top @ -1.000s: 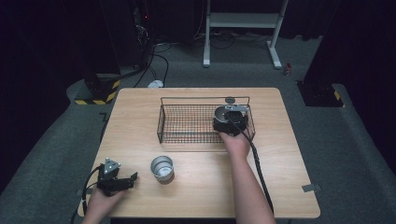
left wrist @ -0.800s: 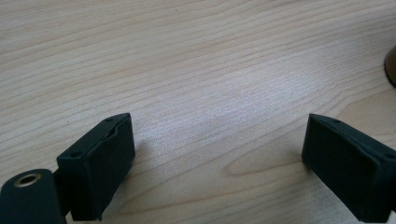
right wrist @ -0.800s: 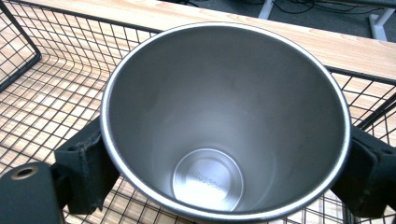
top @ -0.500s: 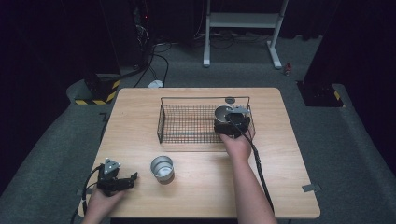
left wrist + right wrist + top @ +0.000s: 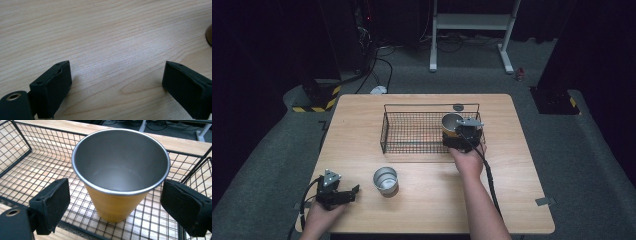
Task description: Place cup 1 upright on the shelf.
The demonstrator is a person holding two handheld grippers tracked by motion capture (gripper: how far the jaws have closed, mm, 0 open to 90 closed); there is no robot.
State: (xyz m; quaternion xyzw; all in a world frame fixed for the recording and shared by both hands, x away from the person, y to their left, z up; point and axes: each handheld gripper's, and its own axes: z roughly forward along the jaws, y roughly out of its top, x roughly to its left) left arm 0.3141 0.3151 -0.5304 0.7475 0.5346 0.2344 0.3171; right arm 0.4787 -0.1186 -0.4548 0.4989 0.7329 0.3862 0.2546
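dark floor and cables ring a pale wooden table (image 5: 422, 210). at its near left corner the left gripper (image 5: 343, 195) rests low on the wood, jaws spread wide with nothing between them. just right of it stands a silver cup (image 5: 385, 180), upright. farther right, the black wire basket (image 5: 412, 132) holds a yellow steel-lined cup (image 5: 120, 182) upright in its right end; the right gripper (image 5: 113, 207) sits around it, jaws wide apart and clear of its sides.
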